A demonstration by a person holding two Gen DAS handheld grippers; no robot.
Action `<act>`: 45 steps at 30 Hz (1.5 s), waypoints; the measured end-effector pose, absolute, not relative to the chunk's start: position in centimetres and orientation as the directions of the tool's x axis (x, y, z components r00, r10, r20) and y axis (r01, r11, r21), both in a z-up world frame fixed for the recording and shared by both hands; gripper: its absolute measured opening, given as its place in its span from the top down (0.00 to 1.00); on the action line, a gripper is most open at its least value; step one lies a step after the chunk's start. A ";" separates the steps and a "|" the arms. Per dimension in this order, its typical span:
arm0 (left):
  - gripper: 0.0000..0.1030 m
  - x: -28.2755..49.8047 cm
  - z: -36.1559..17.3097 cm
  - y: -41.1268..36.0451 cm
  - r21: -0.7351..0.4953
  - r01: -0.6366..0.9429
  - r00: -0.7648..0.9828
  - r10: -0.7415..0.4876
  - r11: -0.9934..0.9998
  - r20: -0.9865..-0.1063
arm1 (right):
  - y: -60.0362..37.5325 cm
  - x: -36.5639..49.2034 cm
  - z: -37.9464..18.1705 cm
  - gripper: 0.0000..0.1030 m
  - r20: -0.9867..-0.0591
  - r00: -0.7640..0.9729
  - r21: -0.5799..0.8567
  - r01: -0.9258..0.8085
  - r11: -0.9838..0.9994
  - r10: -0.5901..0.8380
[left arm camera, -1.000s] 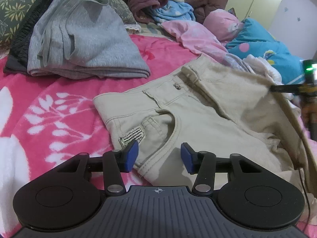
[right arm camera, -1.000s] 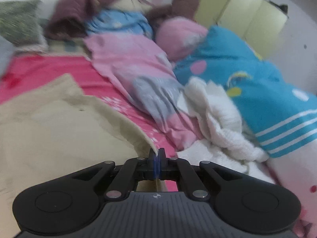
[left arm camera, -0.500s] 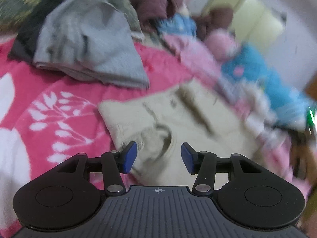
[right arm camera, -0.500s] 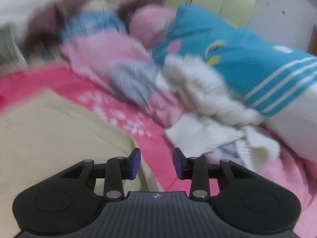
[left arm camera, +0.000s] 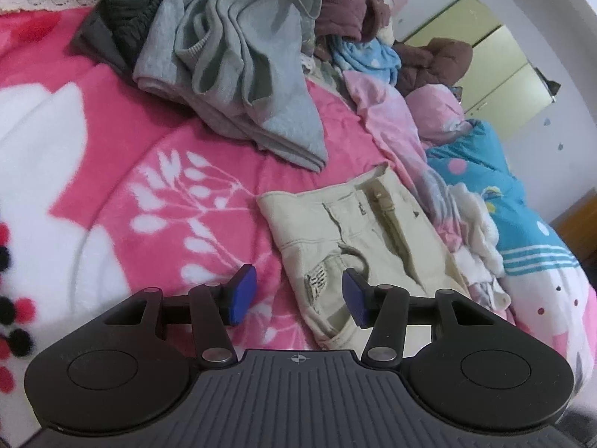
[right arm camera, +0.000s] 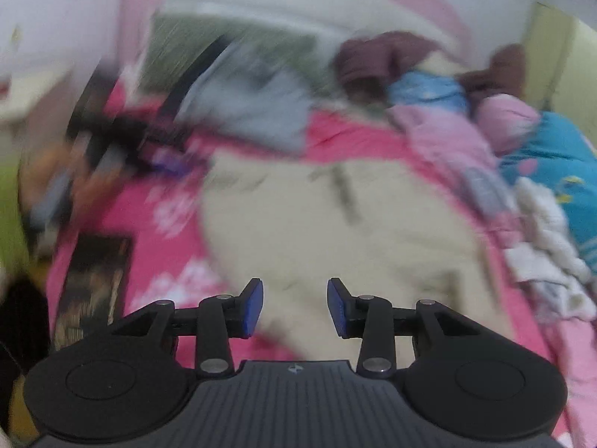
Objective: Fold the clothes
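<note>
Beige trousers (left arm camera: 358, 231) lie folded on the pink floral blanket (left arm camera: 186, 194), waistband toward the far side. My left gripper (left arm camera: 298, 295) hovers open over their near left corner, nothing between its blue pads. In the right wrist view the picture is motion-blurred; the beige trousers (right arm camera: 335, 216) spread ahead of my right gripper (right arm camera: 294, 308), which is open and empty above their near edge.
A folded grey garment (left arm camera: 238, 67) rests on a dark one (left arm camera: 123, 26) at the back left. Unsorted clothes, pink (left arm camera: 388, 119), brown (left arm camera: 350, 11), blue (left arm camera: 522, 216) and white (left arm camera: 477, 239), pile along the right. A dark flat object (right arm camera: 93, 280) lies left of the trousers.
My right gripper let go of the trouser fabric, opened and swung left over the folded trousers. The lifted fabric now lies flat. My left gripper rose and pulled back, staying open.
</note>
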State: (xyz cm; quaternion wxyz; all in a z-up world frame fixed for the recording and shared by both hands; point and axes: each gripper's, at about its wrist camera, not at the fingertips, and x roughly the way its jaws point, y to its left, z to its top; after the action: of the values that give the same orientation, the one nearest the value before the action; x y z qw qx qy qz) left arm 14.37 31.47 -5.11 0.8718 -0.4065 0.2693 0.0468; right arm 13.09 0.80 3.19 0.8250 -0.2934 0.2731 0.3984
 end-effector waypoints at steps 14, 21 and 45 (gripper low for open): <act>0.65 15.8 -5.6 31.2 -0.698 -0.324 0.854 -0.120 0.639 -0.506 | 2.6 10.9 -4.8 0.63 -0.559 0.713 -0.592 -0.701 0.399 0.424; 0.67 15.8 -5.6 31.2 -0.695 -0.343 0.852 -0.103 0.632 -0.513 | -2.9 10.7 -3.8 0.68 -0.525 0.783 -0.602 -0.618 0.505 0.333; 0.67 16.1 -5.6 30.8 -0.675 -0.375 0.845 -0.065 0.635 -0.531 | -9.7 17.4 -0.7 0.64 -0.567 0.686 -0.105 -0.610 0.786 0.456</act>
State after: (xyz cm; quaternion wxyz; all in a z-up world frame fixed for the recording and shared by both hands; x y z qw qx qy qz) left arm 16.11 30.75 -5.56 0.8649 -0.4177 0.2636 0.0896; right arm 17.43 -9.69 -0.75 0.9066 -0.1442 0.2661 0.2939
